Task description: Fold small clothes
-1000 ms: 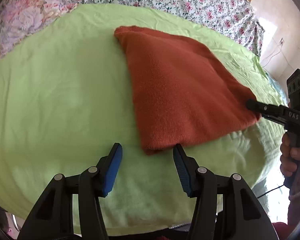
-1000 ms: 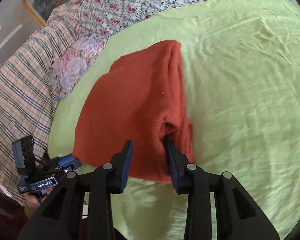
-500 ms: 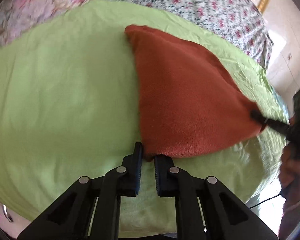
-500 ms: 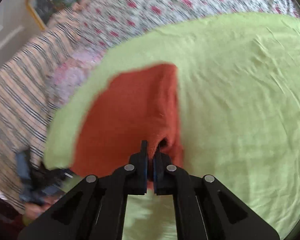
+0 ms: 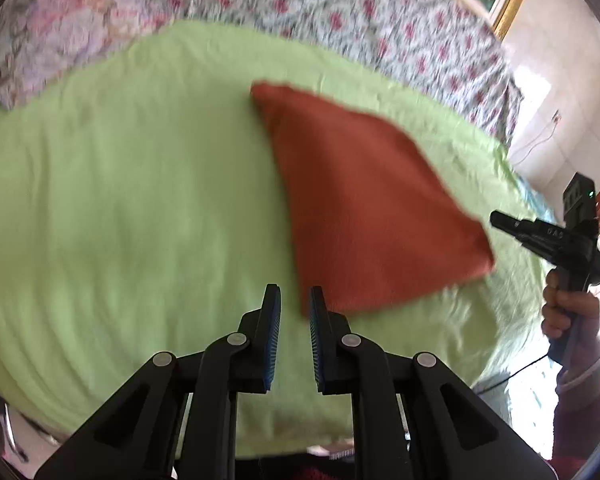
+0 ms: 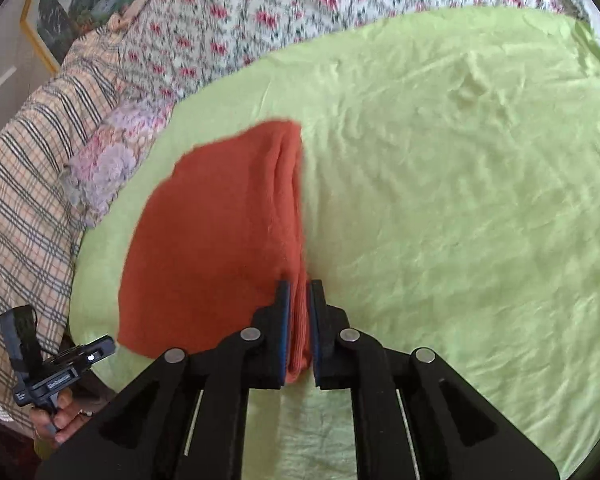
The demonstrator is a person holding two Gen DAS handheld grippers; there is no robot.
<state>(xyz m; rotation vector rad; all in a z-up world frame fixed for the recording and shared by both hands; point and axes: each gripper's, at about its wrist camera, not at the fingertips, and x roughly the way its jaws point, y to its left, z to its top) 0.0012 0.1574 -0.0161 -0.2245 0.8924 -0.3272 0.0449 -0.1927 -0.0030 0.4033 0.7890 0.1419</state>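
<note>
A: Where's the cloth?
B: Folded flat on the sheet. Your left gripper is parted on nothing, just beside the cloth's near corner. The right gripper has cloth in its narrow gap. Pinched or loose, I can't tell.
A: Risk?
B: Lift while it's snagged and the fold opens. There's bare sheet all round the cloth, so room's fine.

Rust garment — fuzzy matt knit; green sheet — wrinkled cloth.

Bright daylight enters from the white tiled wall at upper right of the left view; motion blur smears both pictures, fisheye bending darkens the corners
</note>
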